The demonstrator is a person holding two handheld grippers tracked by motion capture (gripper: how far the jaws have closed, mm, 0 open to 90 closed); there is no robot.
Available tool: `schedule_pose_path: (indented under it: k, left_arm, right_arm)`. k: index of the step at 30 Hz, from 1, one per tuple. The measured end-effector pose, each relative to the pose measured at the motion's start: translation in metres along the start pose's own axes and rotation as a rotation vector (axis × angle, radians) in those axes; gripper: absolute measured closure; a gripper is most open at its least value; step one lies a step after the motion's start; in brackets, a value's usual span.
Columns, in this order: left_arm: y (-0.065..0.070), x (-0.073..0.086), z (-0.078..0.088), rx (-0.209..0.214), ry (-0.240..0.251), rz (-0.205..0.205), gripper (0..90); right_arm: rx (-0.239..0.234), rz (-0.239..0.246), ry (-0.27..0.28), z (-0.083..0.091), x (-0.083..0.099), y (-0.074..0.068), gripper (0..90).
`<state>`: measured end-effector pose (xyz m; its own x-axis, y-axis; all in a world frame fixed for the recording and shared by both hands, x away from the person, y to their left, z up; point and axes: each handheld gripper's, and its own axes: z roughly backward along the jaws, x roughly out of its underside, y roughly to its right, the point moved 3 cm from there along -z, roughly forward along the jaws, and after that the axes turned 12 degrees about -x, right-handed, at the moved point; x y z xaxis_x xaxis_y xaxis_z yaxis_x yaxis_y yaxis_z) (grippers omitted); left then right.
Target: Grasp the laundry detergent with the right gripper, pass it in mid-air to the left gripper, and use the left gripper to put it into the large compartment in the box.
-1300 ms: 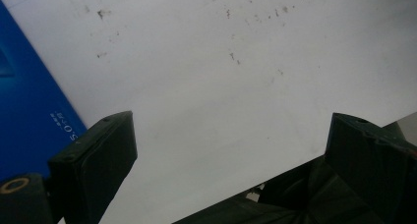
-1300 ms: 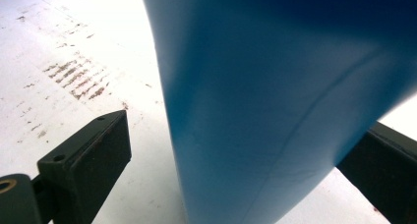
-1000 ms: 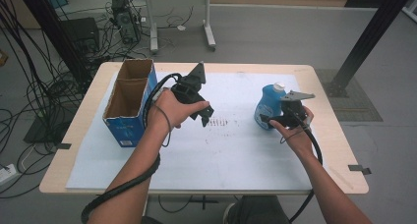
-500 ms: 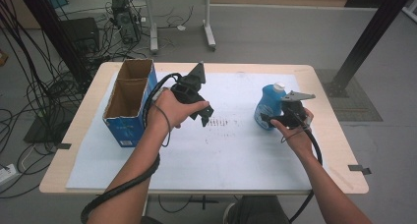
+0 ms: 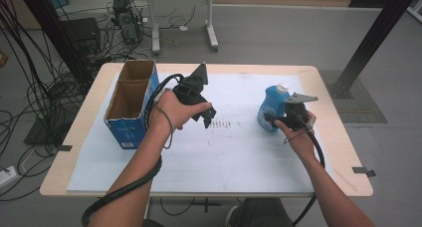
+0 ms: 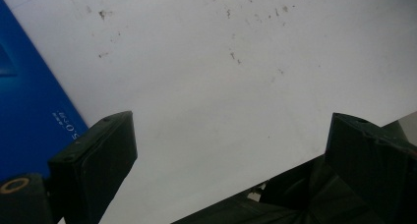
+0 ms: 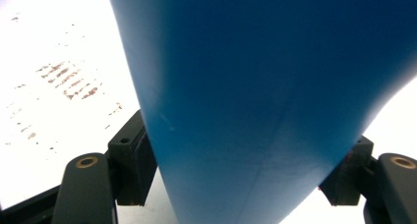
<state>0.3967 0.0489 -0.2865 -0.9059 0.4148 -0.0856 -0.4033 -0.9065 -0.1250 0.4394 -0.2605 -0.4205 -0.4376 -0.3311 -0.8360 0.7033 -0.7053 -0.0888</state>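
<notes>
Nothing has visibly shifted over the last second: both hands and the bottle sit where they were.

From the high view, the right tool [image 5: 282, 118] is at the lower body of the blue bottle [image 5: 270, 109], which stands upright with its white cap up on the white sheet [image 5: 239, 157] covering the tabletop [image 5: 74, 137]. The left tool [image 5: 209, 116] hangs over the sheet, well apart from the bottle, with the open blue carton [image 5: 128, 110] just beyond its hand. To lift cleanly, I would judge the hold should stay low and square on the bottle's broad sides, then rise straight up so the base does not drag or tip.

The left gripper view adds what the high view cannot: the left tool [image 6: 231, 150] stands with its jaws wide apart and nothing between them, bare sheet ahead, scuff marks [image 6: 246, 17] farther out, and a blue carton wall [image 6: 29, 96] off one side.

The right gripper view settles the grip: the bottle's blue wall [image 7: 275, 96] runs down between the jaws of the right tool [image 7: 246, 177], both pads [image 7: 132, 160] pressed against its flanks, so it is clamped on the bottle. Rust-coloured scuffs [image 7: 69, 81] lie on the sheet beside it.
</notes>
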Motion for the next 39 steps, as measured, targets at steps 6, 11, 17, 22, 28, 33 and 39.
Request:
schedule_pose_path:
  k: [6,11,17,22,28,33,39]
  left_arm:
    - [0.0002,0.0004,0.0003,0.003,-0.002,-0.004,6.0]
    - [0.0004,0.0004,0.001,0.001,0.001,-0.001,6.0]
    - [-0.0002,0.0005,0.0014,0.0,0.001,-0.004,6.0]
    - [-0.0002,0.0004,0.0015,0.0,0.002,-0.003,6.0]
    - [-0.0005,0.0007,0.0017,0.001,0.002,0.002,6.0]
    - [-0.001,0.0009,0.0029,-0.002,0.001,0.0,6.0]
    - [-0.0005,0.0009,0.0041,-0.003,0.003,0.001,6.0]
  right_arm:
    - [0.004,0.004,-0.003,-0.0014,0.0011,0.0,34.1]
    - [-0.007,0.01,0.0,-0.0018,0.001,-0.0012,39.4]
    - [-0.004,0.012,0.007,-0.0018,0.0019,-0.0016,39.9]
    - [-0.005,0.013,0.005,-0.0018,0.0018,-0.0016,40.1]
    - [-0.006,0.012,0.003,-0.0018,0.0015,-0.0016,40.3]
    - [-0.007,0.011,0.0,-0.0018,0.0012,-0.0015,40.5]
    - [-0.005,0.015,-0.003,-0.0018,0.001,-0.0016,40.6]
